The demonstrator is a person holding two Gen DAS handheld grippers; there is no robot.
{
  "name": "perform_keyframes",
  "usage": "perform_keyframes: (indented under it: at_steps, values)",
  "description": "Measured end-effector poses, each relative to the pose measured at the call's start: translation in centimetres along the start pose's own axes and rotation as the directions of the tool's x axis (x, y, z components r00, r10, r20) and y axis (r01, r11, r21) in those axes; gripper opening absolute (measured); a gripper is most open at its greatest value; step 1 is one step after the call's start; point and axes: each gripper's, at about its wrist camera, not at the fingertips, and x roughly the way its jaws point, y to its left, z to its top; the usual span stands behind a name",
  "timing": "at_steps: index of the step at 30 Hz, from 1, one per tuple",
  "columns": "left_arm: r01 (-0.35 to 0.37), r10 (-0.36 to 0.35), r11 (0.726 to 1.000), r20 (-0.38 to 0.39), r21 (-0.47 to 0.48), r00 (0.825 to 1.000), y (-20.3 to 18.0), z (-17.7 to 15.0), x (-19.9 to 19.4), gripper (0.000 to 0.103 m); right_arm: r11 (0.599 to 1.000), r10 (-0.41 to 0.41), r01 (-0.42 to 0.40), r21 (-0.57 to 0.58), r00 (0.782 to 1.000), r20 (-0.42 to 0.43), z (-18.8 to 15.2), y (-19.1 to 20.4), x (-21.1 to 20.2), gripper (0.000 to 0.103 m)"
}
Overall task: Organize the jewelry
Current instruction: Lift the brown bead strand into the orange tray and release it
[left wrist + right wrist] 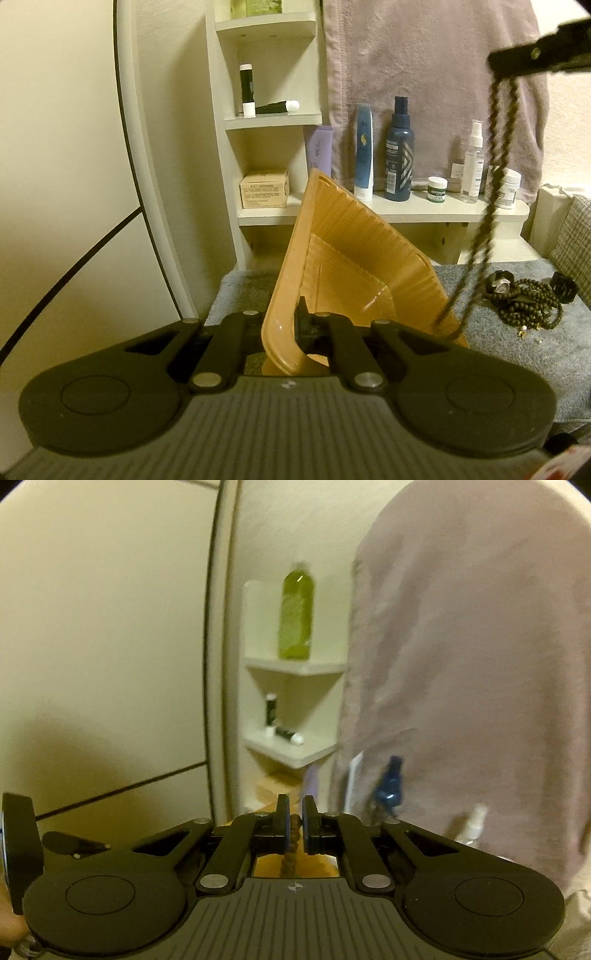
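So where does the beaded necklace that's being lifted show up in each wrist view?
Left wrist: the beaded necklace hangs at right from the right gripper, its lower end at the orange tray.
Right wrist: bottom centre, pinched in that gripper.
Shared landmark: the dark blue spray bottle.

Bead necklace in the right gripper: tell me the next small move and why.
Probably lower the right gripper so the bead necklace sinks into the orange tray. The left gripper holds that tray tilted by its rim, and the strand's lower end already hangs at its front edge, above the grey mat.
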Motion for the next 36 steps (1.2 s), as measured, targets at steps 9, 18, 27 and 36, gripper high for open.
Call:
perform_keyframes:
  at_steps: [9, 18, 27, 36]
  values:
    - [0.006, -0.006, 1.0, -0.002, -0.004, 1.0, 0.2, 0.0, 0.1, 0.006, 0.985, 0.159, -0.168, -0.042, 0.974, -0.163, -3.1, 0.5, 6.2, 0.006]
    - [0.005, -0.005, 1.0, -0.004, -0.007, 1.0, 0.2, 0.0, 0.2, 0.006, 0.916, 0.311, -0.361, -0.176, 0.915, -0.258, -5.2, 0.5, 9.1, 0.006]
    - [0.005, -0.005, 1.0, -0.007, -0.012, 1.0, 0.3, -0.1, 0.2, 0.006, 0.865, 0.312, -0.42, -0.275, 0.879, -0.36, -6.9, 2.0, 10.4, 0.006]
    - [0.006, -0.006, 1.0, -0.011, -0.017, 1.0, 0.4, -0.2, 0.3, 0.006, 0.929, 0.308, -0.346, -0.128, 0.919, -0.245, -6.4, -0.2, 9.5, 0.006]
